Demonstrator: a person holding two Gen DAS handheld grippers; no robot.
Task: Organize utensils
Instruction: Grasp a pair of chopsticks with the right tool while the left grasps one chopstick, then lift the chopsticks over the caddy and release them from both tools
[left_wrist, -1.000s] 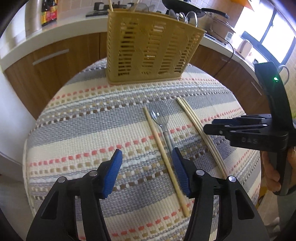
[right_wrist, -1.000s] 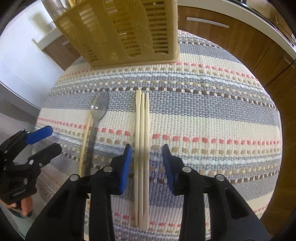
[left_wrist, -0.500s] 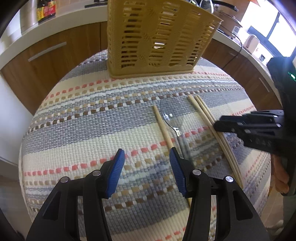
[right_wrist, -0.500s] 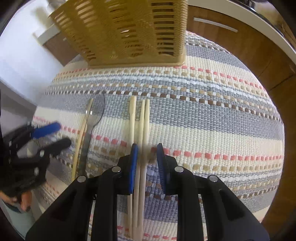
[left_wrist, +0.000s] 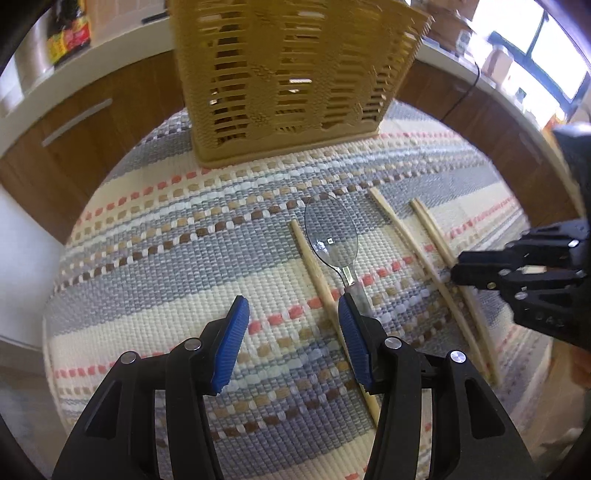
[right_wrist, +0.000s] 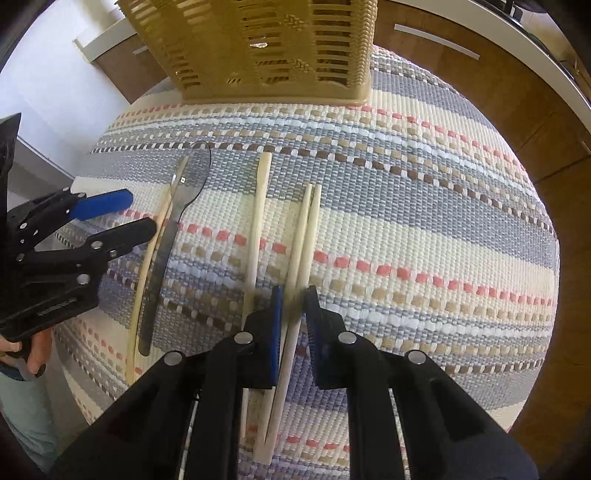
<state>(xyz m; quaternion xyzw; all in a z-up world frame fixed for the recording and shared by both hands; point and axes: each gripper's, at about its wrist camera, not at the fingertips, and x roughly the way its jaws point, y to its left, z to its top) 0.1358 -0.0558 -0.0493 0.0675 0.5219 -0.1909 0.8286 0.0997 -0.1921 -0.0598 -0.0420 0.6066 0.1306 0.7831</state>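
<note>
Basket (left_wrist: 291, 77) blocks far side; woven mat (left_wrist: 155, 280) left of spoon (left_wrist: 332, 236) bare.

Spoon (left_wrist: 331, 236) and chopstick (left_wrist: 314, 266) perhaps just outside parted left claw (left_wrist: 293, 332)

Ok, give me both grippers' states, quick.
Left gripper: open, holding nothing; the single chopstick lies between its jaws.
Right gripper: jaws have just been closing, now shut on the chopstick pair.

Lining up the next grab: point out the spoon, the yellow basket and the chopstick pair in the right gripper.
spoon (left_wrist: 331, 236), left wrist view, on its bowl.
yellow basket (left_wrist: 288, 81), left wrist view, front wall.
chopstick pair (right_wrist: 306, 229), right wrist view, mid-shaft.
</note>
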